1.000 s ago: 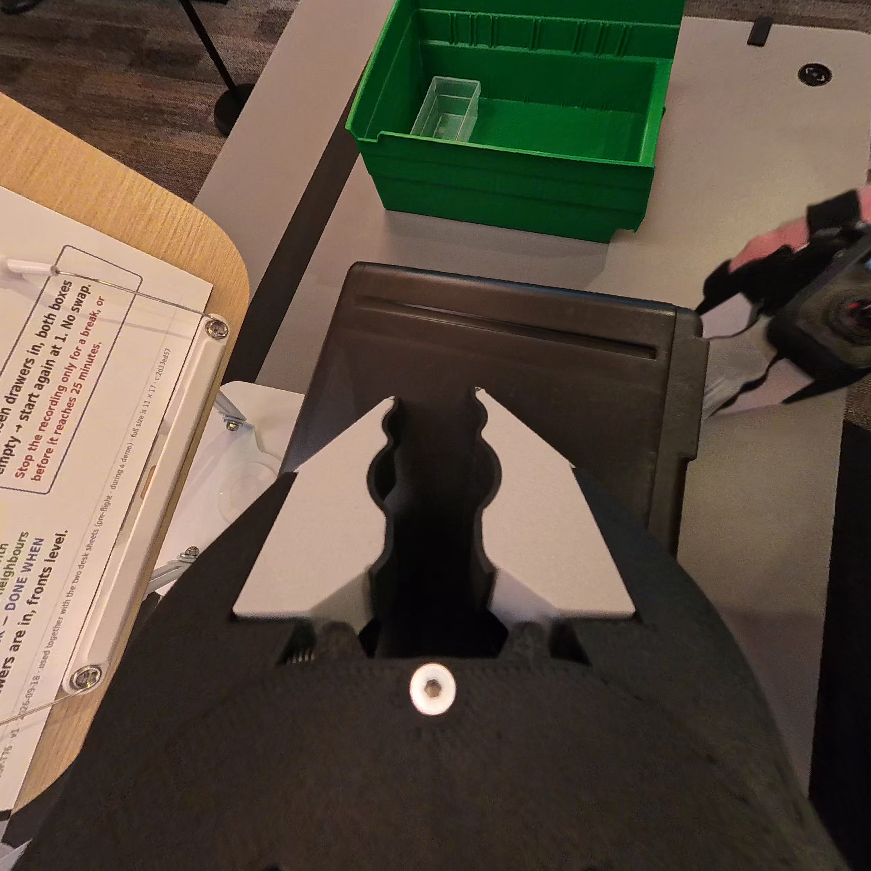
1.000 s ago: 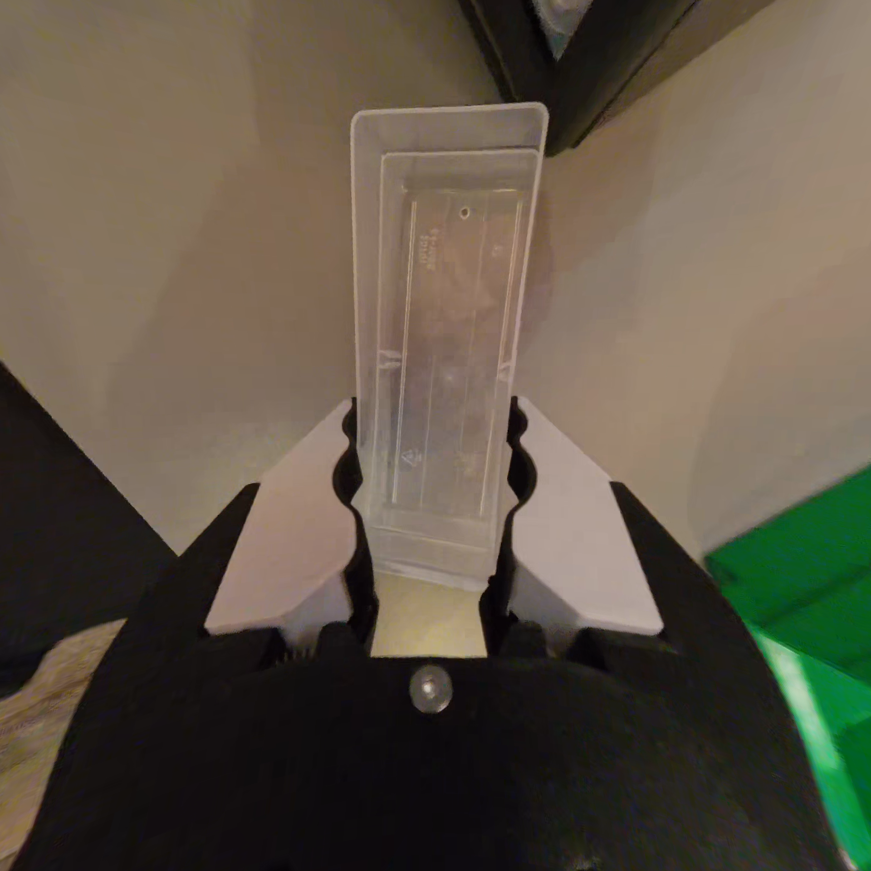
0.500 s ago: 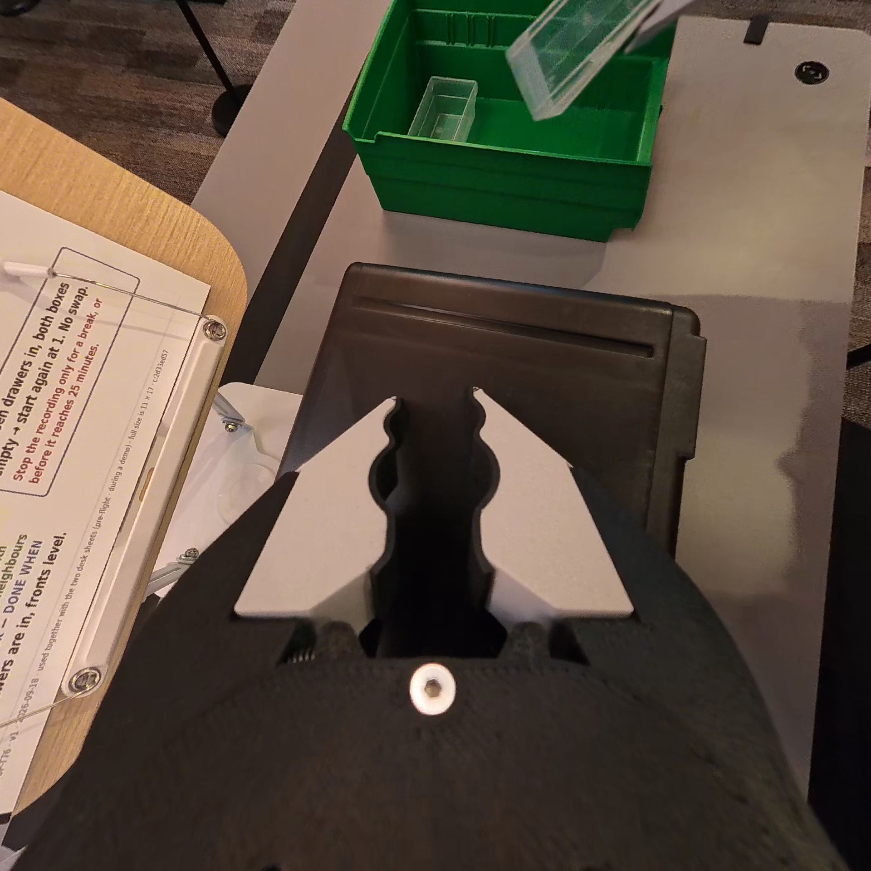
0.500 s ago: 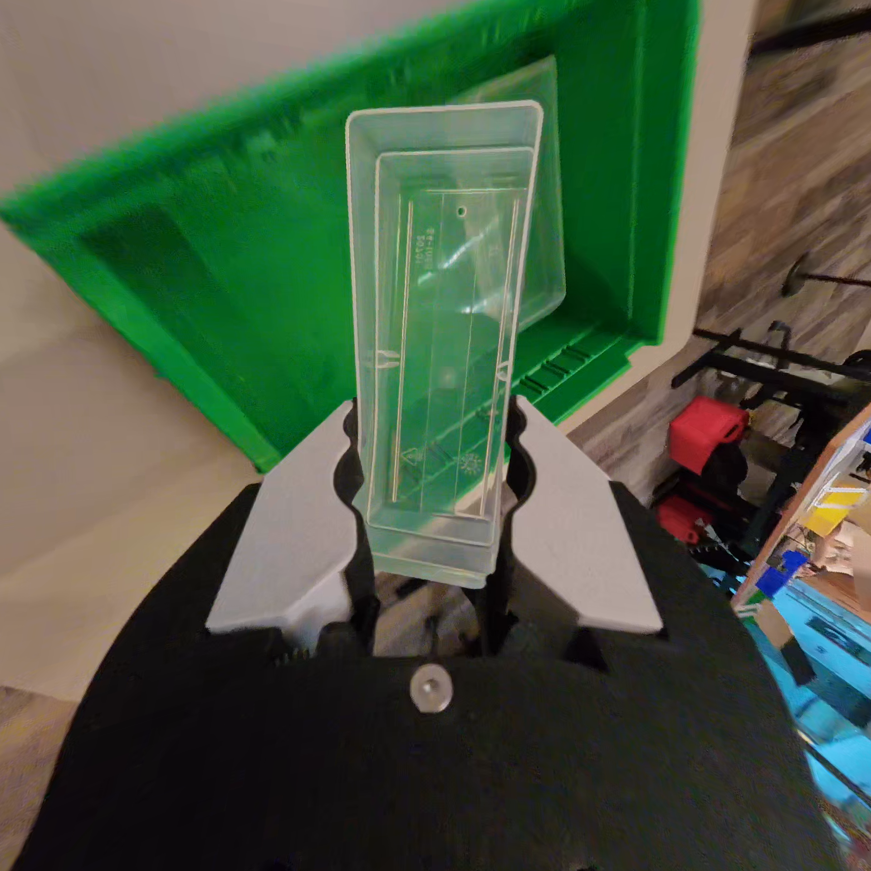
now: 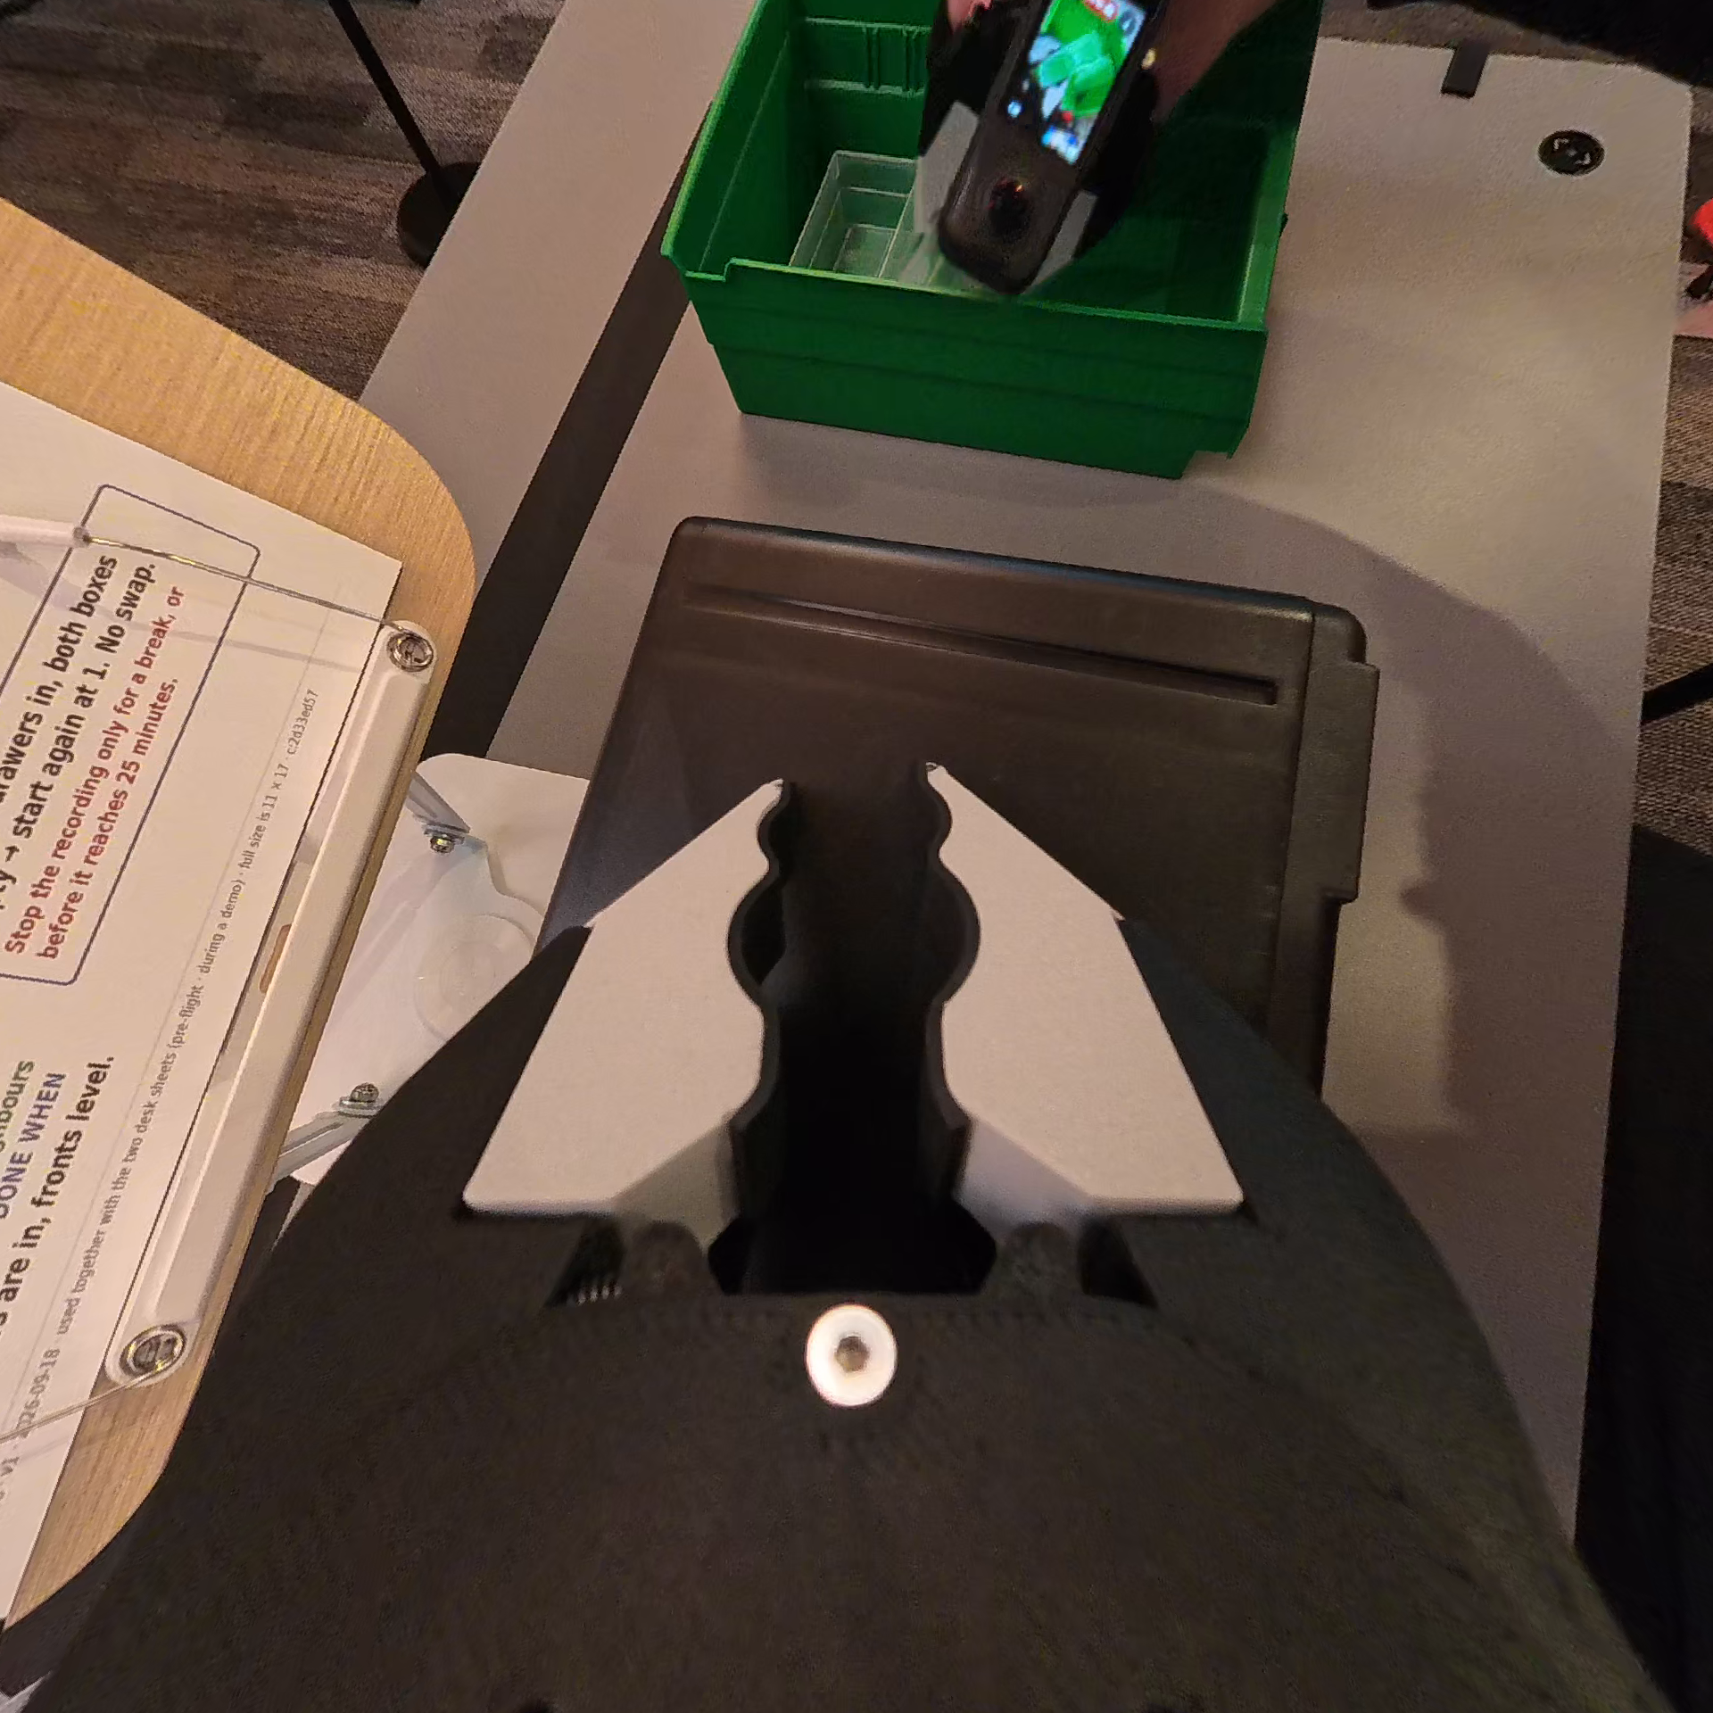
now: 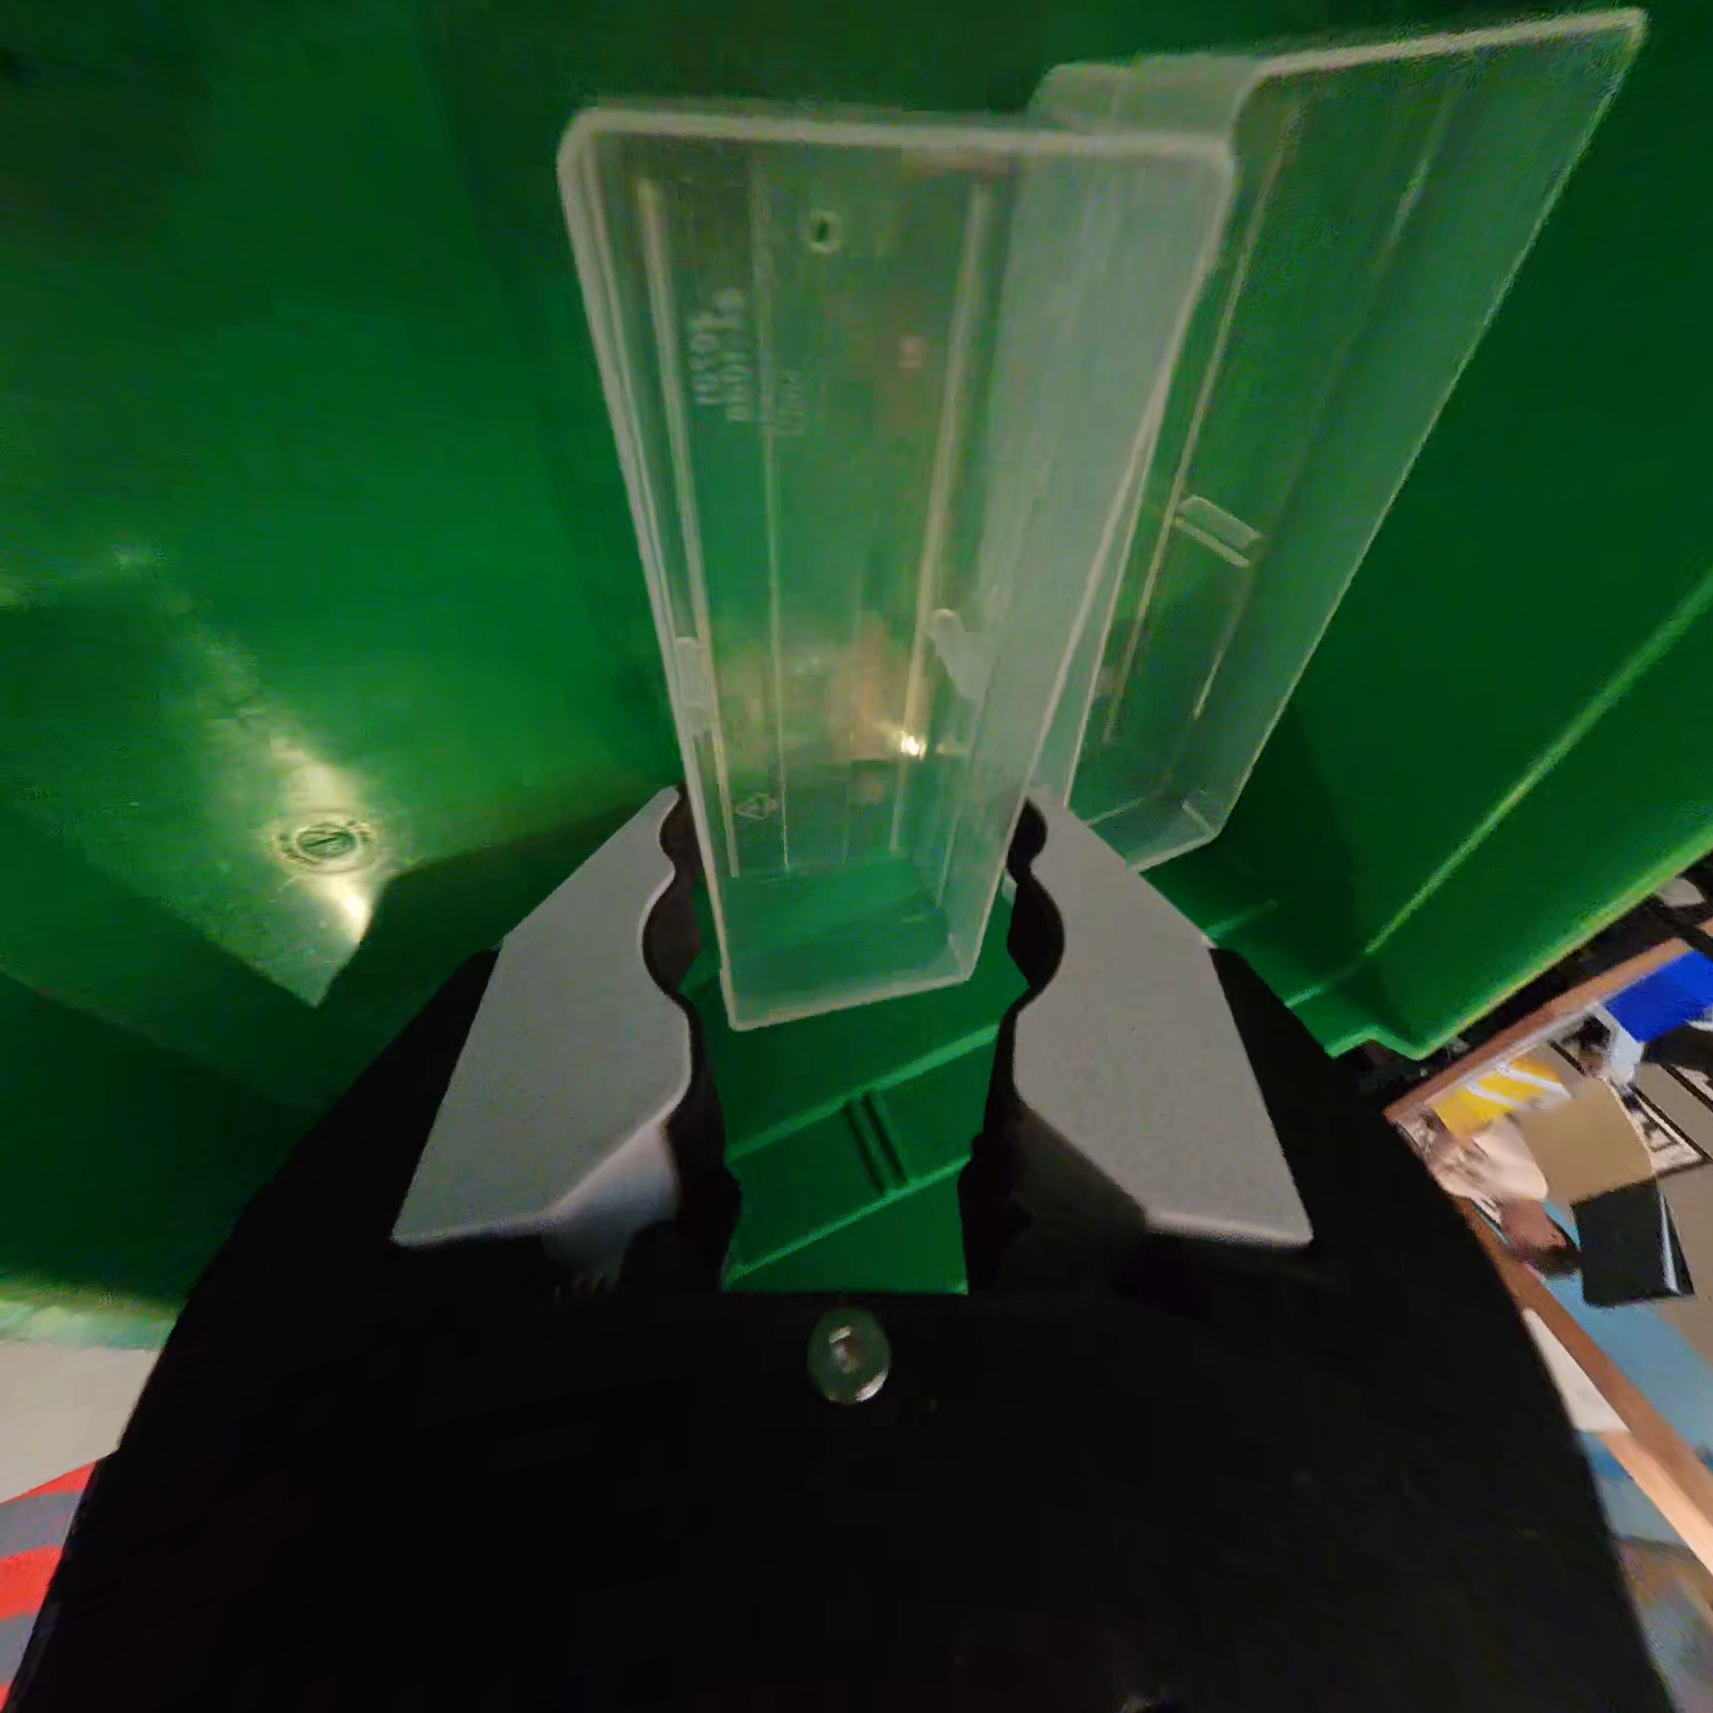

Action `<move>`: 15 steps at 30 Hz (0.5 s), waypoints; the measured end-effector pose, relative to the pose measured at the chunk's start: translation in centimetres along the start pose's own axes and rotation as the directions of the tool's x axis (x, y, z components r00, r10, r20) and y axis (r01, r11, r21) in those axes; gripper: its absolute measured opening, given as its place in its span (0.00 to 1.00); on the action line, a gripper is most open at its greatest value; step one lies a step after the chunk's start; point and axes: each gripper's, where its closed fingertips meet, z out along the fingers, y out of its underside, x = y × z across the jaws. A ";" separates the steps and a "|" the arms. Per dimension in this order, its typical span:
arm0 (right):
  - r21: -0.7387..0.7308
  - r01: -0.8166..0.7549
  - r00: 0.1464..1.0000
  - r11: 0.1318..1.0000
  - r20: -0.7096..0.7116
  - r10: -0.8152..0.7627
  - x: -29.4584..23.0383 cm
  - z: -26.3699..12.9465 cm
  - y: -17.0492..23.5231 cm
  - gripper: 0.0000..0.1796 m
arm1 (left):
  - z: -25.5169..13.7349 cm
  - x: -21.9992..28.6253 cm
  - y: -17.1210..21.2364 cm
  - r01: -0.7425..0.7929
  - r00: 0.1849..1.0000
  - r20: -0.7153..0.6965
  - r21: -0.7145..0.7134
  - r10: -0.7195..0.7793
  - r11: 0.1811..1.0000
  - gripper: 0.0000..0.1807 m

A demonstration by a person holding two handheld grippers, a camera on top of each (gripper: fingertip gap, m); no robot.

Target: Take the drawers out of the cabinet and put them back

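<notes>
The right gripper reaches into the green bin, its jaws spread a little wider than the clear drawer that lies between and ahead of them, so the hold looks slack. A second clear drawer lies just beyond, to that gripper's right. The left gripper hangs empty, jaws parted, over the black cabinet on the grey tabletop; the bin sits farther ahead of it.

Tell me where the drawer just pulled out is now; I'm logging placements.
In the right wrist view, the clear drawer sits between the right gripper fingers, inside the green bin, beside another clear drawer.
</notes>
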 end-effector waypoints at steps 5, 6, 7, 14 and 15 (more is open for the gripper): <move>-0.043 -0.058 0.994 0.997 -0.093 0.054 2.0 -1.0 0.7 0.50 | 0.0 0.0 0.0 0.002 1.000 -0.002 0.000 -0.002 1.000 0.13; -0.036 -0.092 0.991 0.995 -0.105 0.088 2.2 -1.9 0.9 0.49 | 0.0 0.0 0.0 0.002 1.000 -0.002 0.000 -0.002 1.000 0.13; -0.010 -0.131 0.983 0.991 -0.127 0.129 2.5 -3.3 1.0 0.48 | 0.0 0.0 0.0 0.002 1.000 -0.001 0.000 -0.002 1.000 0.13; 0.455 -0.137 0.874 0.880 -0.363 0.324 -0.1 -20.8 -6.1 0.24 | 0.0 0.0 0.0 0.000 1.000 0.002 0.000 0.000 1.000 0.13; 0.522 -0.077 0.873 0.849 -0.377 0.311 -1.9 -23.0 -8.4 0.20 | 0.0 0.0 0.0 0.001 1.000 0.002 0.000 -0.001 1.000 0.13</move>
